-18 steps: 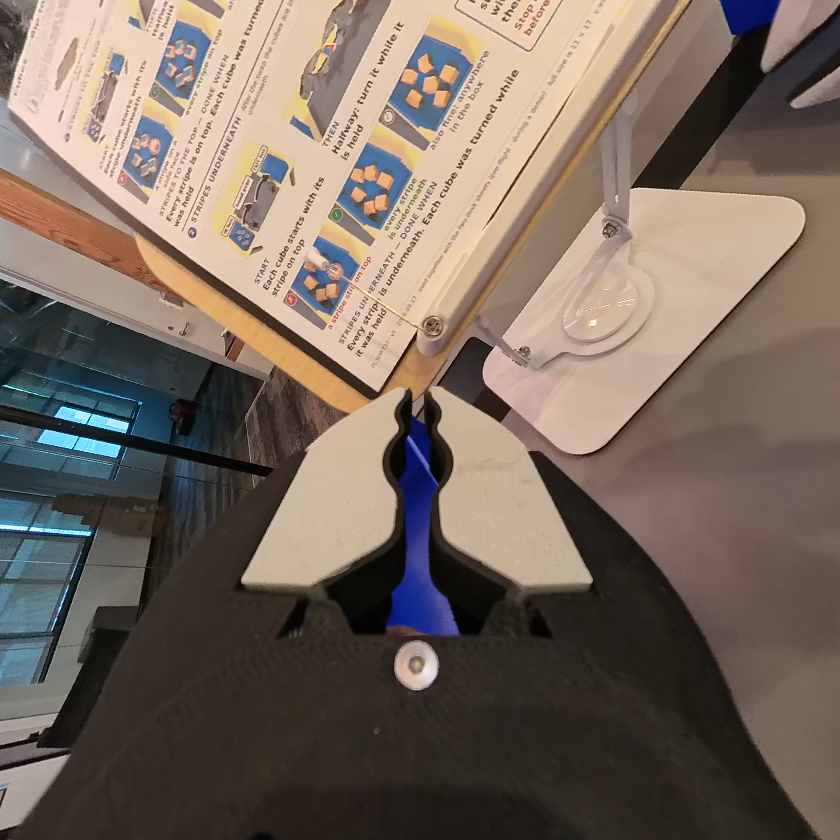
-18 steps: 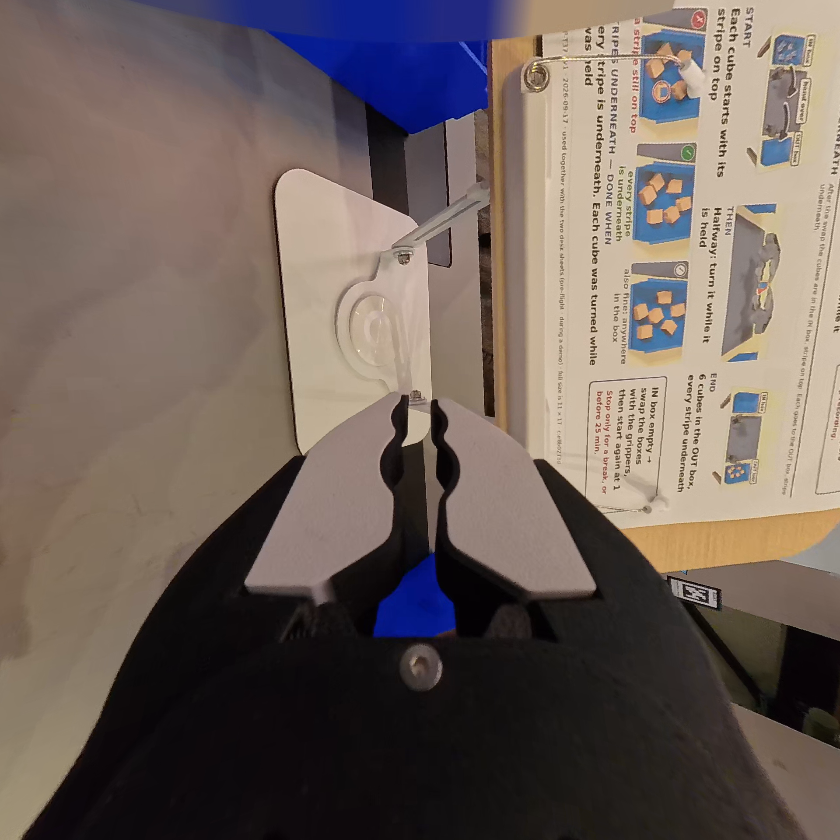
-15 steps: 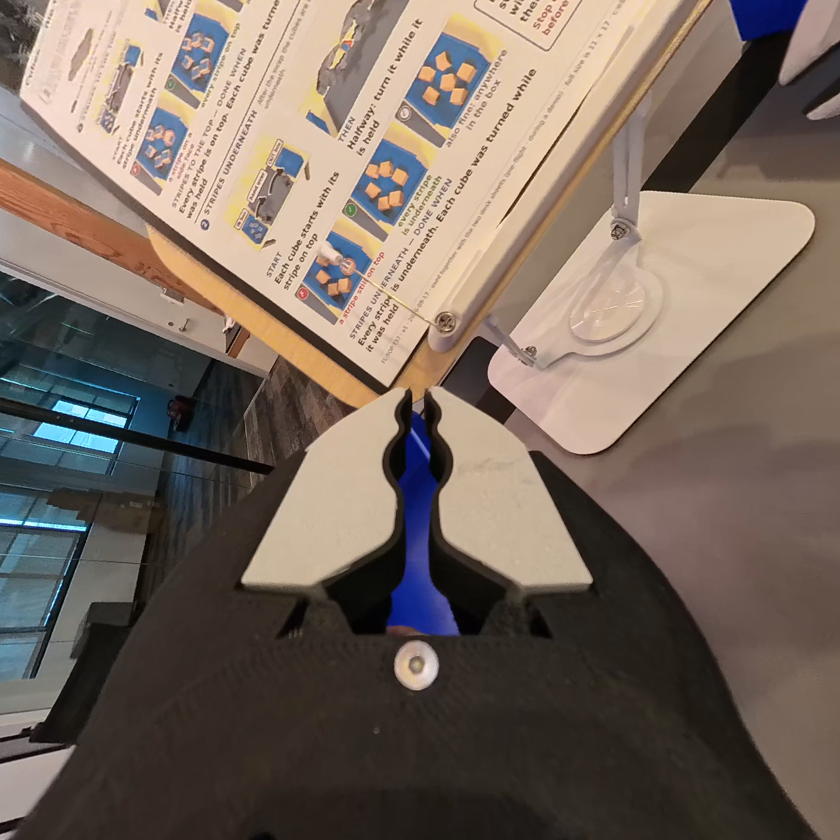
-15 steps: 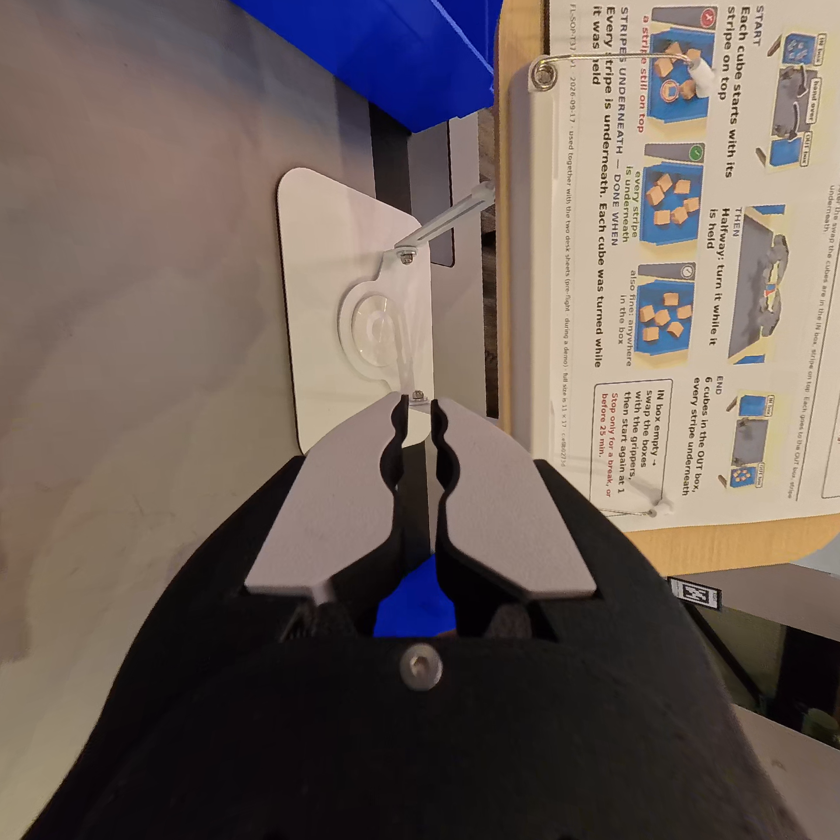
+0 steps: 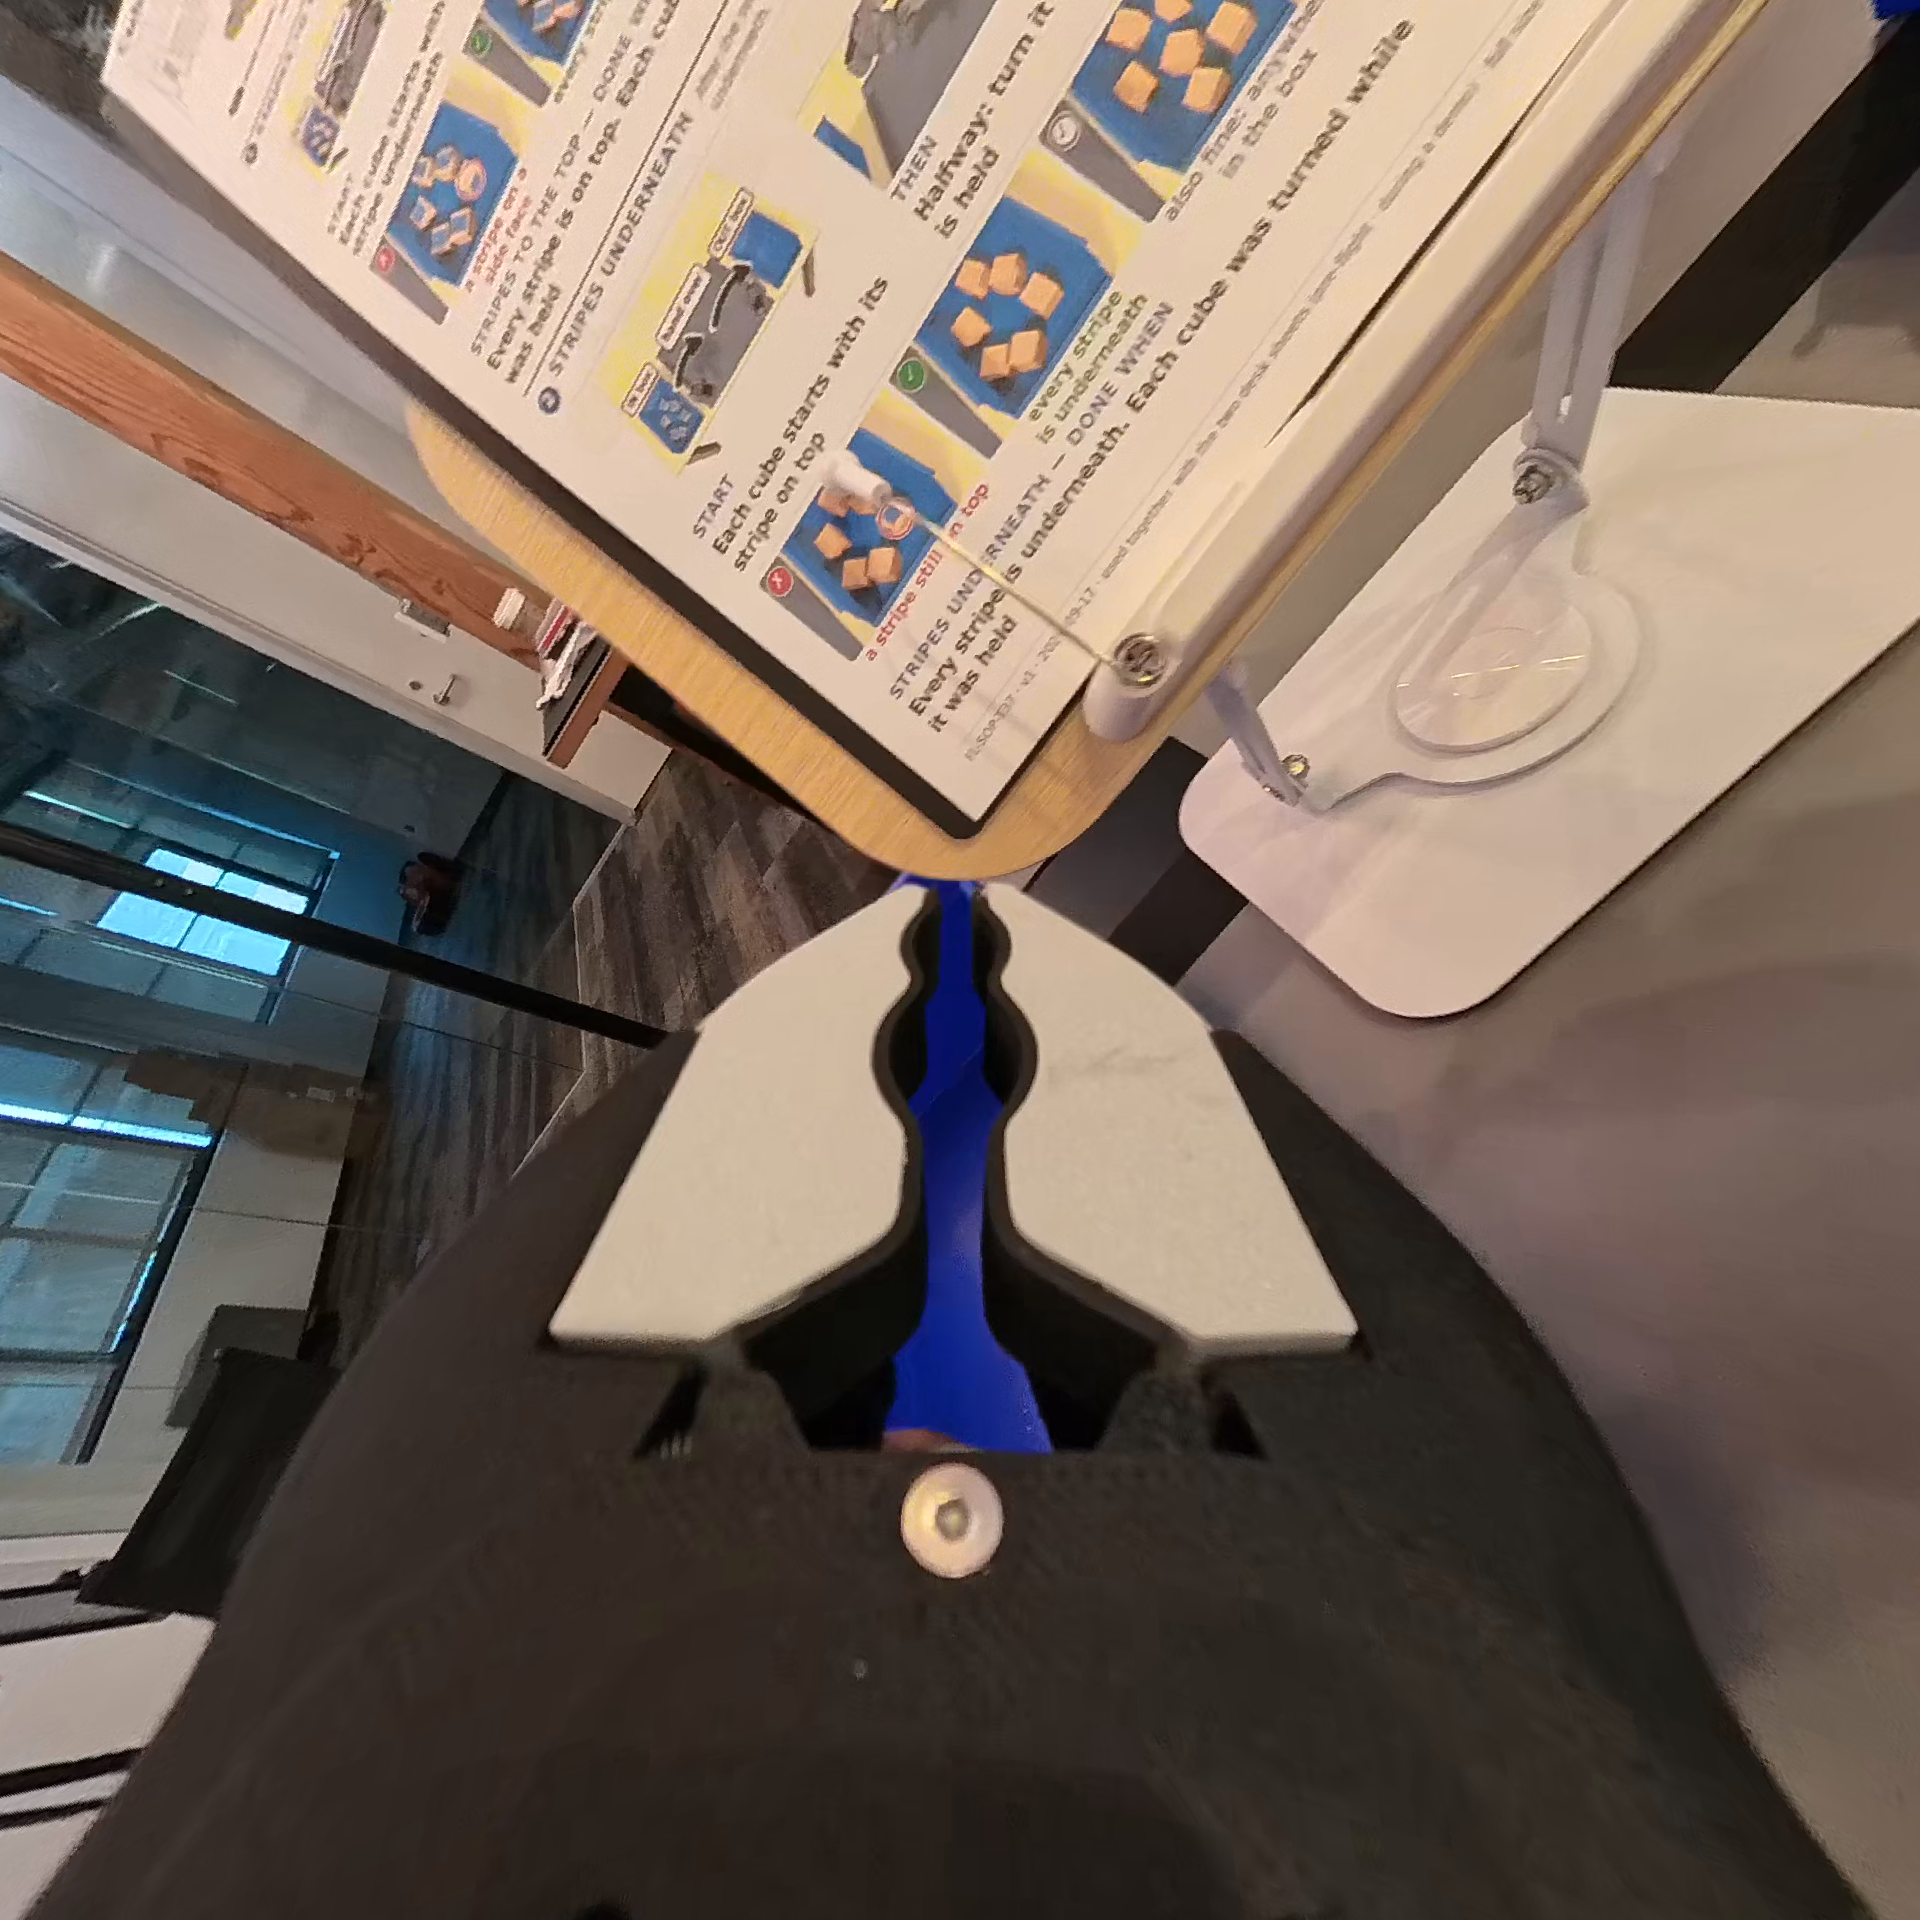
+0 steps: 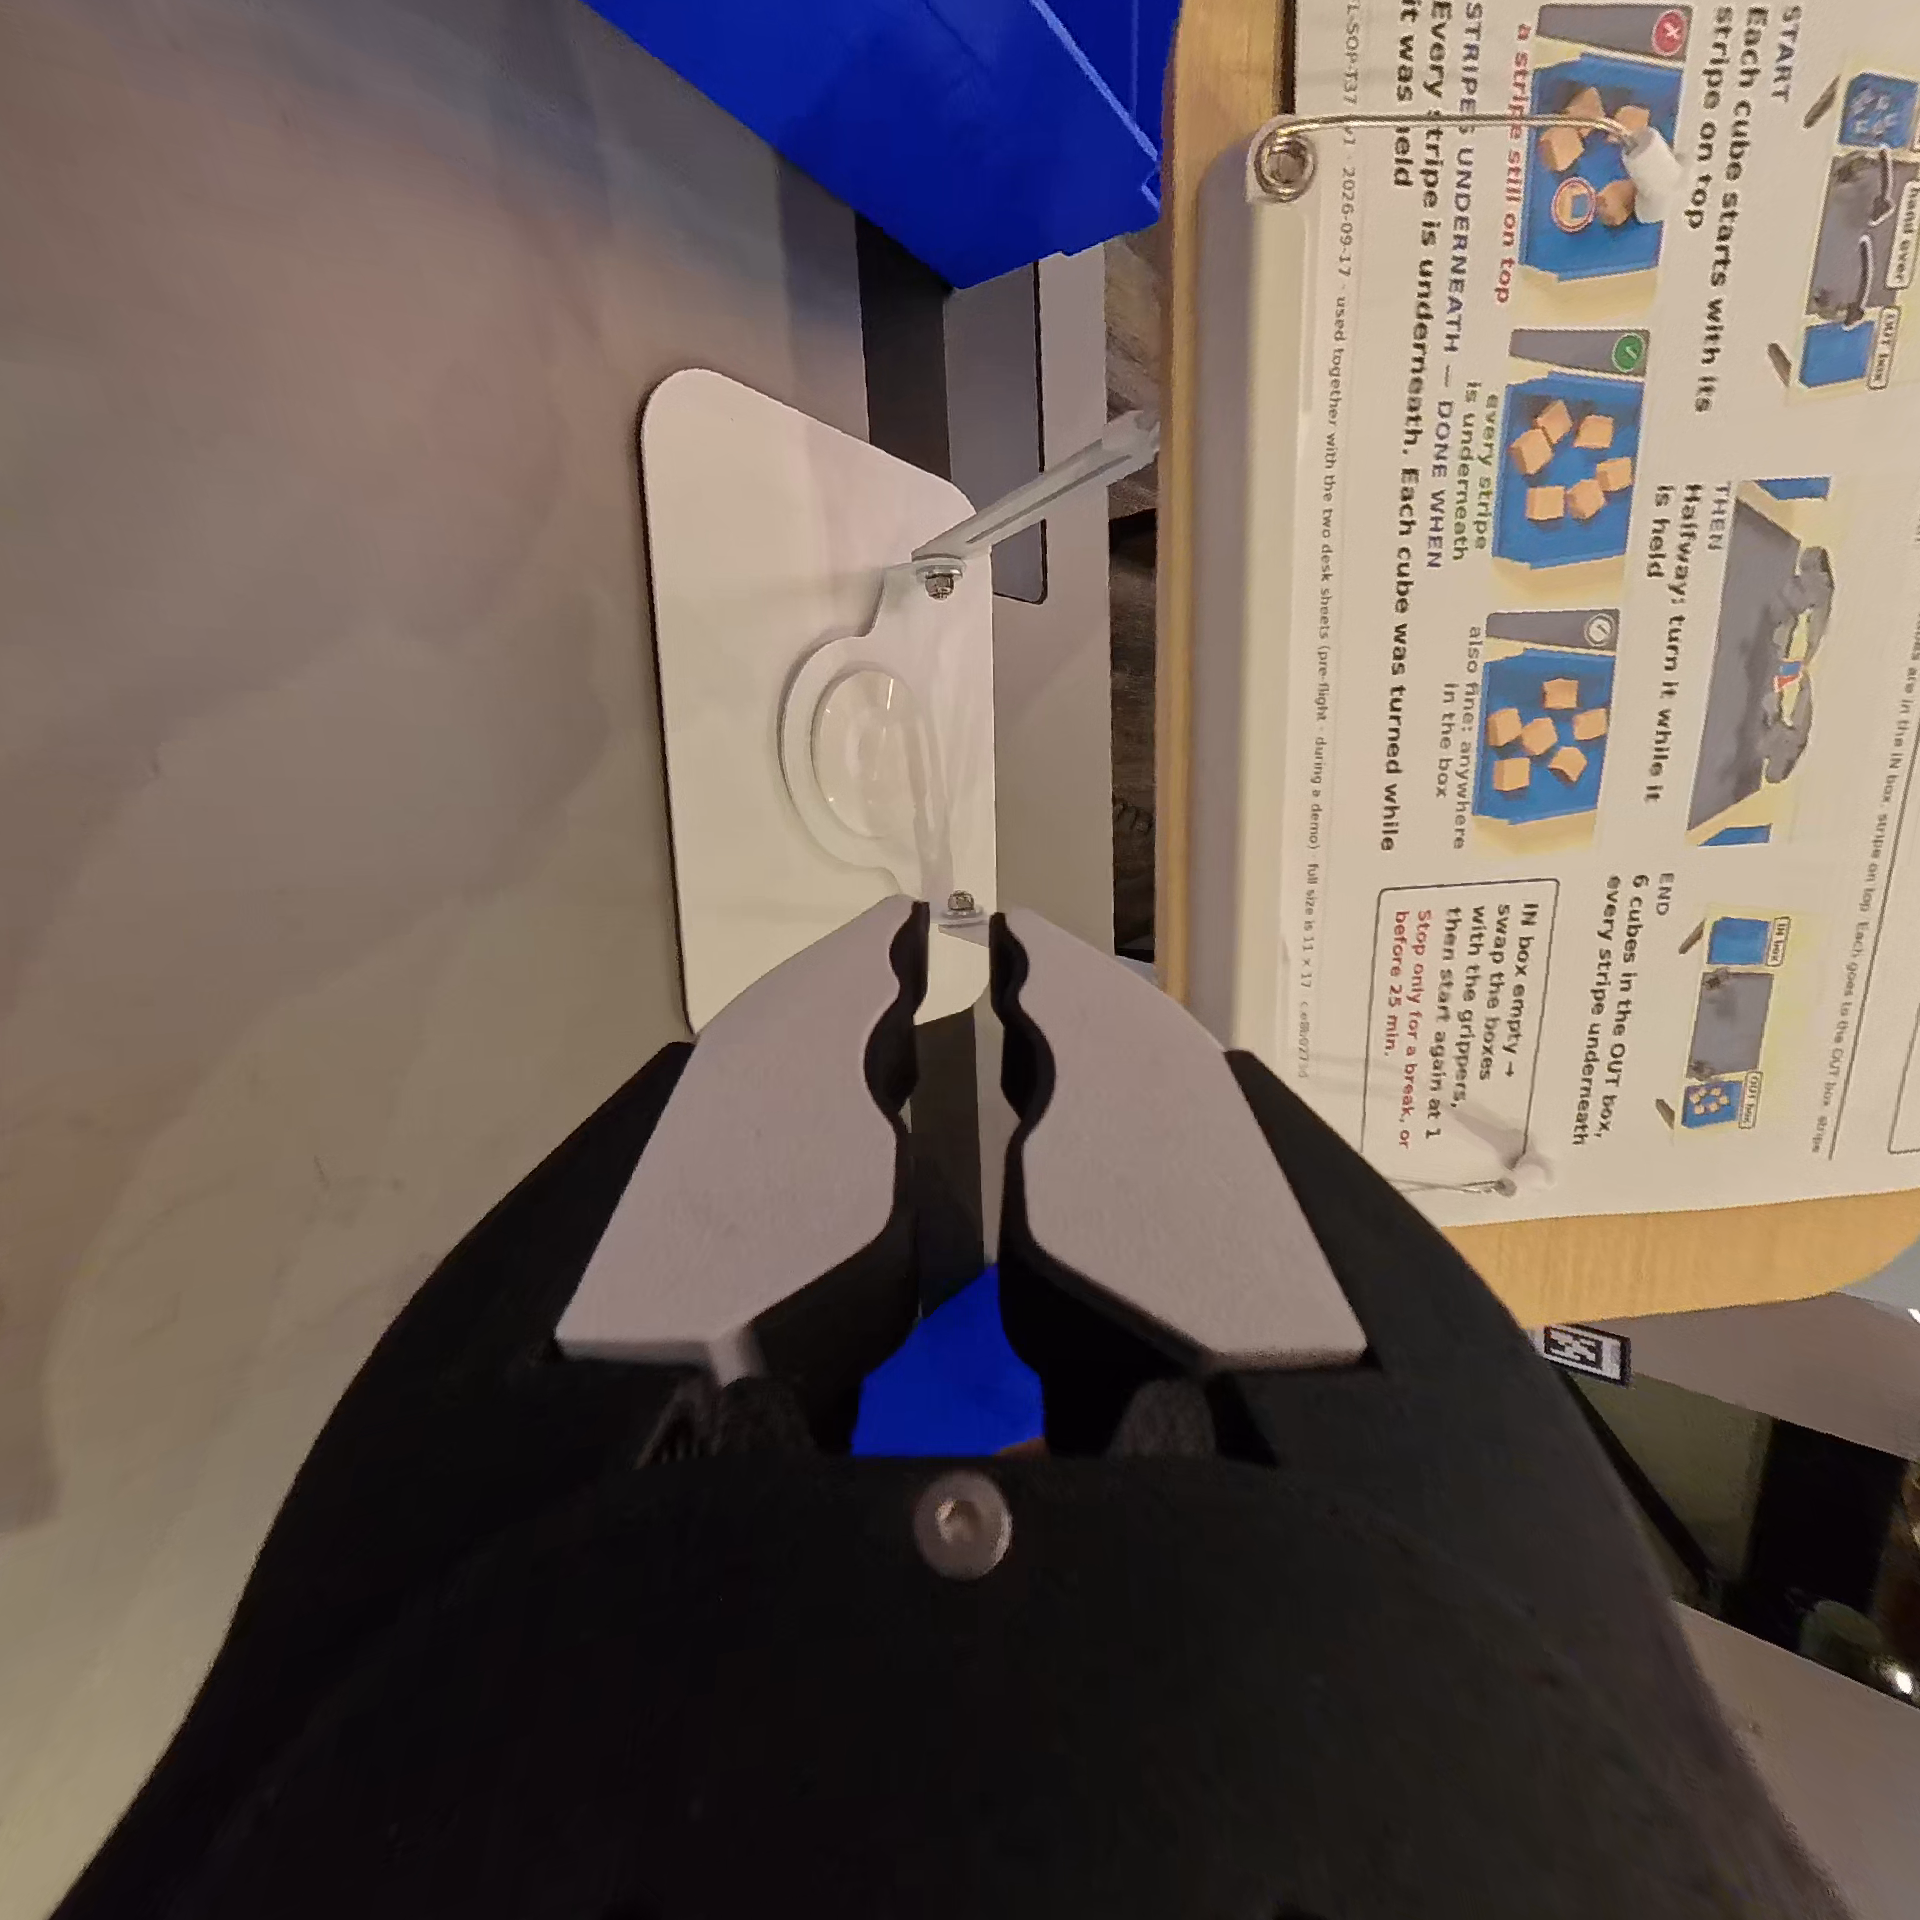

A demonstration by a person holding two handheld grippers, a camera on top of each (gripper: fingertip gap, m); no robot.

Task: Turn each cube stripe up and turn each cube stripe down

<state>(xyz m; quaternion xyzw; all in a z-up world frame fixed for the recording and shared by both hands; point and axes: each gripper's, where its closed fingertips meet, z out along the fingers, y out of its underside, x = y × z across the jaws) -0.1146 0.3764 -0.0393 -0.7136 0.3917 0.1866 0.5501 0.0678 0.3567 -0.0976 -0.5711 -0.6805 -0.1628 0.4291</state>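
No cube shows in either view. My left gripper (image 5: 956, 904) is rolled on its side and shut on the thin wall of a blue box (image 5: 951, 1195). The wall fills the slit between the pads and sticks out just past the tips. My right gripper (image 6: 954, 920) is also rolled on its side. A blue box part (image 6: 951, 1371) sits deep between its fingers near their base, while the gap at the tips shows the stand behind. Another stretch of blue box (image 6: 935, 125) lies at the top of the right wrist view.
A wooden board with a printed instruction sheet (image 5: 935, 312) stands on a white base plate (image 5: 1610, 675) right ahead of both grippers; it also shows in the right wrist view (image 6: 1558, 623). Grey table (image 6: 312, 623) lies around the base. Floor and windows (image 5: 156, 1039) lie beyond the table edge.
The left gripper has moved closer to the board's lower corner with the blue wall still in it. In the right wrist view the blue box at the top has come further in. Both grasps look unchanged.
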